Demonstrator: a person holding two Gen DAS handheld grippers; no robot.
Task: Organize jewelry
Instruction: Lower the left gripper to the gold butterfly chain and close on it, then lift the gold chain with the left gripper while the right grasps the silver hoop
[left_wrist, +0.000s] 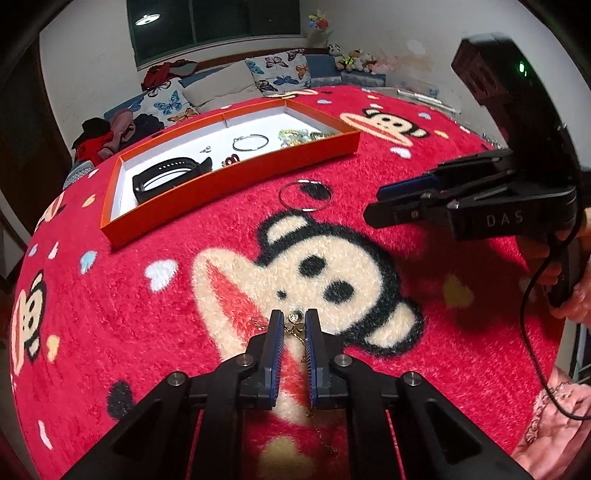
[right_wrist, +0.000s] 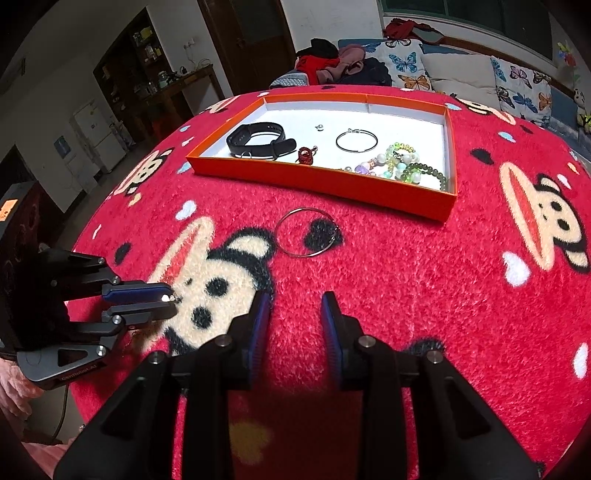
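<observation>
A thin gold chain (left_wrist: 295, 326) with a small pendant lies on the red monkey-print blanket (left_wrist: 369, 155). My left gripper (left_wrist: 294, 322) is shut on it, and the chain trails back between the fingers. In the right wrist view the left gripper (right_wrist: 168, 300) sits low at the left with a glint at its tips. A loose silver bangle (left_wrist: 280, 195) (right_wrist: 276, 232) rests on the blanket in front of the orange tray (left_wrist: 229, 177) (right_wrist: 321, 181). My right gripper (right_wrist: 294, 299) (left_wrist: 375, 205) hovers open near the bangle, with only blanket between its fingers.
The tray holds a black watch band (right_wrist: 258, 138), a red charm (right_wrist: 306, 155), a small pearl stud (right_wrist: 320, 127), a silver bangle (right_wrist: 376, 142) and several beaded bracelets (right_wrist: 402, 166). A sofa with butterfly cushions (right_wrist: 406, 62) stands behind. A hand (left_wrist: 576, 306) grips the right handle.
</observation>
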